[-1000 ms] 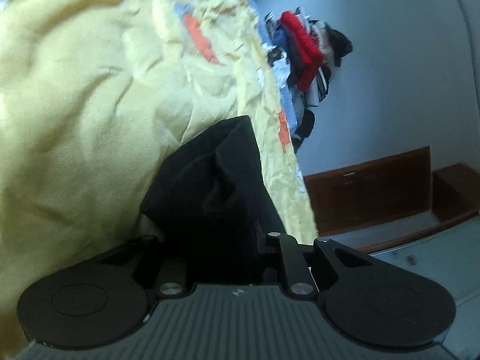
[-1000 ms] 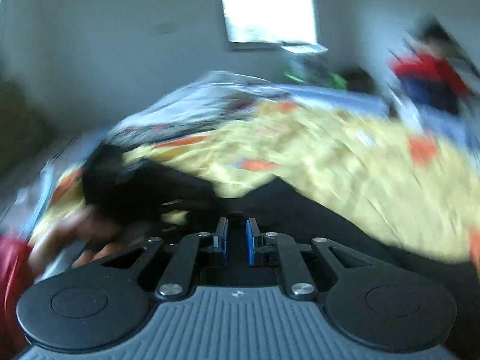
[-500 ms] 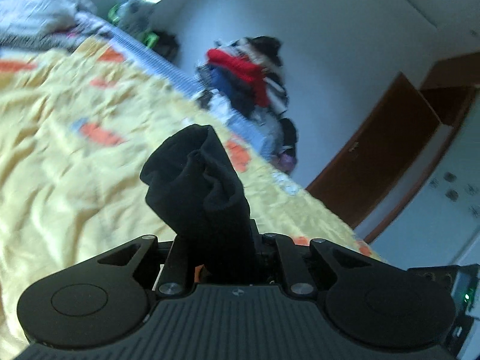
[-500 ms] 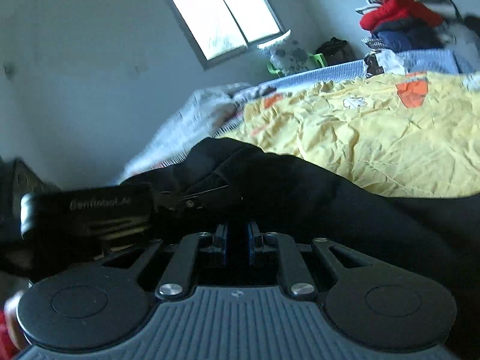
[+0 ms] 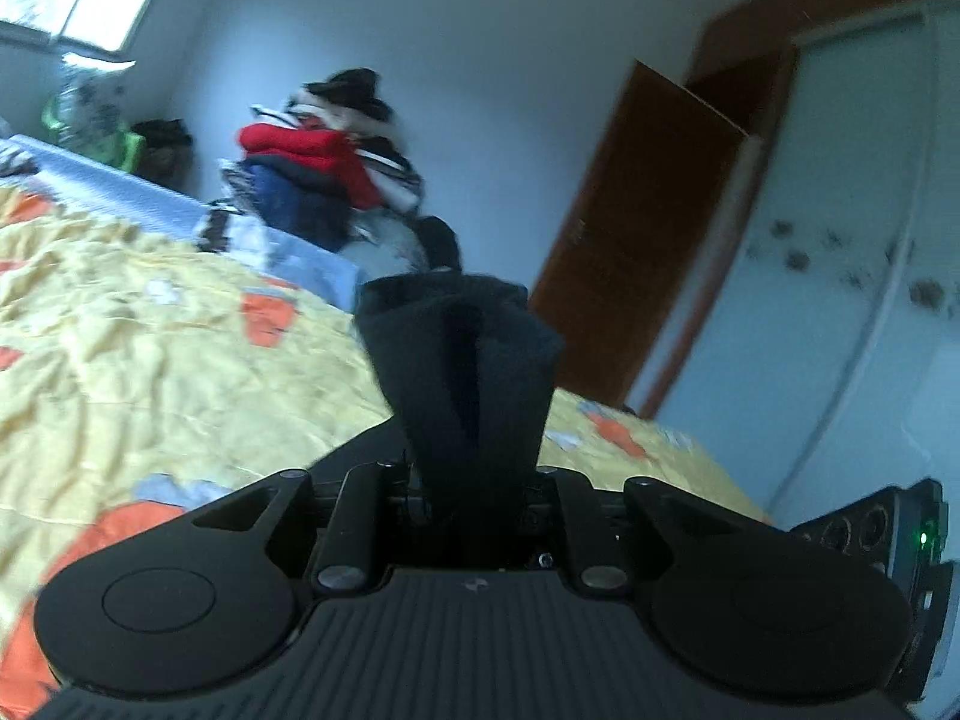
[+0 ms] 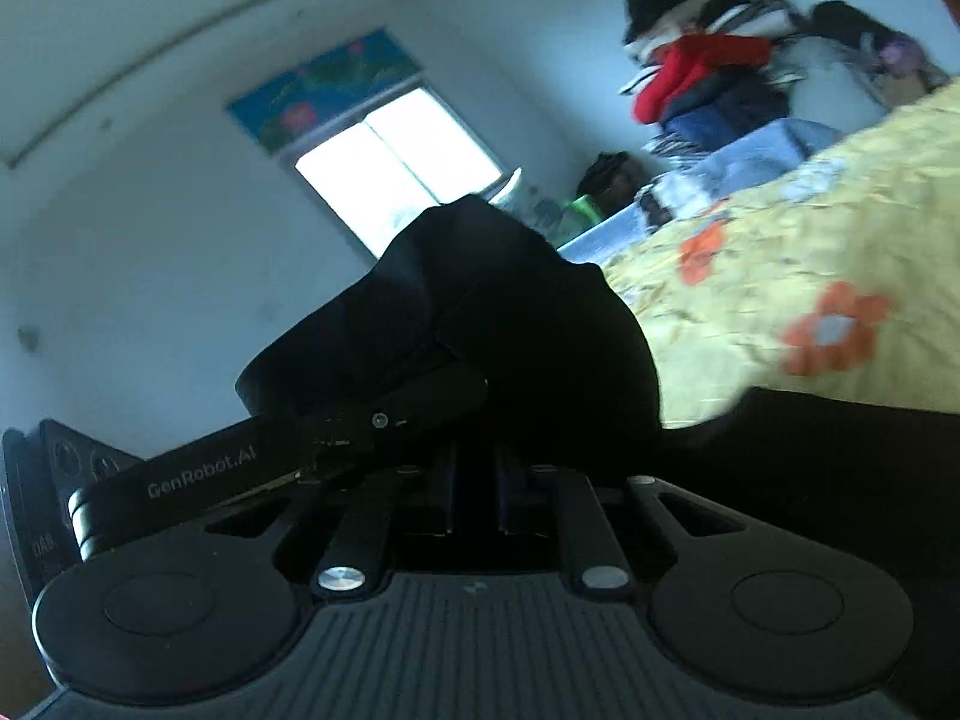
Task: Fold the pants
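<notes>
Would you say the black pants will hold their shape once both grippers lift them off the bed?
Probably not: the black pants bunch and crease in the left gripper, so likely floppy. They drape over the right gripper, suggesting sag.

I see the black pants (image 5: 459,372) bunched into a thick upright fold above the yellow bedspread (image 5: 150,372); in the right wrist view their dark cloth (image 6: 510,312) humps up and trails off right.
</notes>
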